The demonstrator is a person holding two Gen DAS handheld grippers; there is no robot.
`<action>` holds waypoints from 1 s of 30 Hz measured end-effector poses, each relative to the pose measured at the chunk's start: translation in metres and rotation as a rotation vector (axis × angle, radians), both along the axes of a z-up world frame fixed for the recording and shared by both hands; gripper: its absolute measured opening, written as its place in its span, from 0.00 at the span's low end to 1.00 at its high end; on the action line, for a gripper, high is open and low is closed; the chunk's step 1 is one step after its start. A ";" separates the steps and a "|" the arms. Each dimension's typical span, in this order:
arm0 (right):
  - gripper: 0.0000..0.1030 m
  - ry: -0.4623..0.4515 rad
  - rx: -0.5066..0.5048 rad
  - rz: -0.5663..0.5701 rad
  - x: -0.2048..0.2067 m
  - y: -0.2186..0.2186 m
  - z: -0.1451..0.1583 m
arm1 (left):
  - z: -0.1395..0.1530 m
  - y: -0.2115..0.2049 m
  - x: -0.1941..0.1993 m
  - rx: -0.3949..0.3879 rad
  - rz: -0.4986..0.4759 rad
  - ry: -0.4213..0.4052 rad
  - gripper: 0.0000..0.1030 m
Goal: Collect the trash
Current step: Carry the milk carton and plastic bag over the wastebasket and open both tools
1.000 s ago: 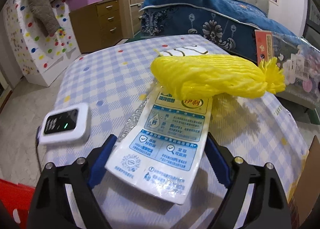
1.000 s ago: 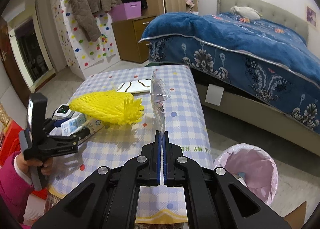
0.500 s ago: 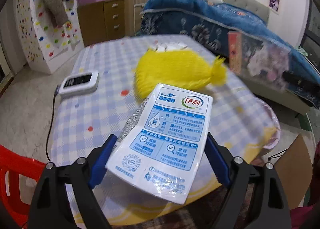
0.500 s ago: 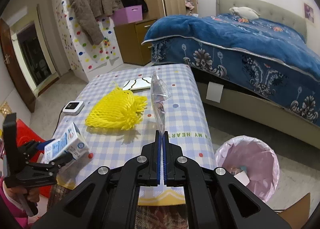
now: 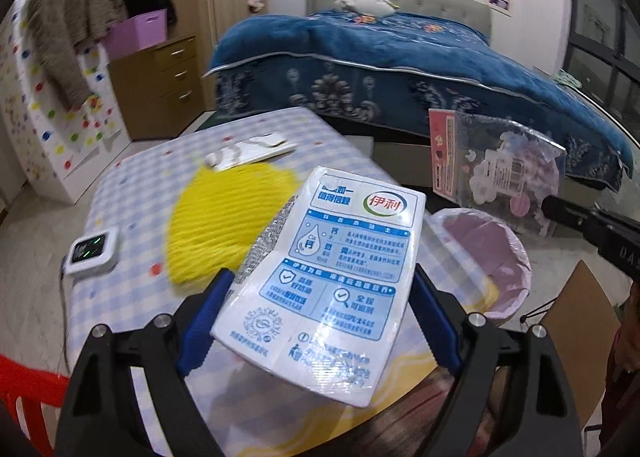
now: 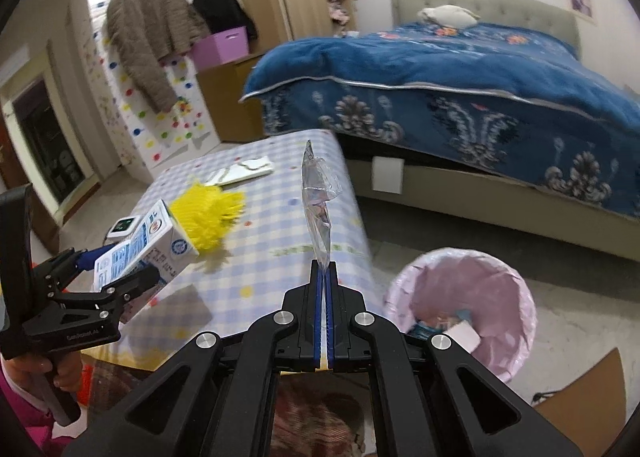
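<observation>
My left gripper [image 5: 320, 285] is shut on a white and blue milk carton [image 5: 332, 265] and holds it in the air above the table's near edge; both show in the right wrist view, the carton [image 6: 144, 249] at the left. My right gripper [image 6: 324, 273] is shut on a clear plastic wrapper [image 6: 318, 197], seen edge-on; in the left wrist view the wrapper [image 5: 496, 165] hangs above the bin. A pink-lined trash bin [image 6: 460, 305] stands on the floor right of the table. A yellow foam net [image 5: 224, 217] lies on the checked table [image 5: 132, 185].
A white card [image 5: 248, 149] lies at the table's far side and a small white device [image 5: 90, 251] with a cable at its left. A blue bed [image 6: 460, 77] stands behind. A cardboard piece [image 6: 580, 389] sits by the bin, a red stool [image 5: 24, 385] at left.
My left gripper has lifted the carton off the table, back and to the right toward the bin. My right gripper with the wrapper has shifted right, closer to the bin.
</observation>
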State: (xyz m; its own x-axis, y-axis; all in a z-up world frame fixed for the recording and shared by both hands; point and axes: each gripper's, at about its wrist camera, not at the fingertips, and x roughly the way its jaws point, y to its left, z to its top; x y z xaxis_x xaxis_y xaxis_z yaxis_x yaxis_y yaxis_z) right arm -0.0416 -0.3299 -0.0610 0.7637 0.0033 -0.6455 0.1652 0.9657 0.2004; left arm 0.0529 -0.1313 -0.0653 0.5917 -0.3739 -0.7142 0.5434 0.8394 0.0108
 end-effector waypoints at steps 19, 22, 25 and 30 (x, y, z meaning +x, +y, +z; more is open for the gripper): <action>0.01 0.111 0.030 -0.288 -0.041 -0.117 -0.053 | -0.034 -0.180 0.006 -0.001 -0.276 0.072 0.82; 0.01 0.141 0.036 -0.313 -0.042 -0.128 -0.064 | -0.042 -0.198 0.009 -0.001 -0.296 0.089 0.82; 0.01 0.165 0.042 -0.323 -0.040 -0.135 -0.074 | -0.047 -0.213 0.010 -0.001 -0.313 0.092 0.82; 0.01 0.200 0.049 -0.331 -0.031 -0.146 -0.090 | -0.051 -0.234 0.015 -0.001 -0.333 0.089 0.82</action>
State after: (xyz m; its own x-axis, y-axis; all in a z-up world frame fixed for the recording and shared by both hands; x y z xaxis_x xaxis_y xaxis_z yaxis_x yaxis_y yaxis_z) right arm -0.0721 -0.4755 -0.1513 0.5874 -0.1883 -0.7871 0.5072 0.8435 0.1768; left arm 0.0679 -0.3652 -0.1161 0.3727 -0.5365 -0.7571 0.7862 0.6160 -0.0495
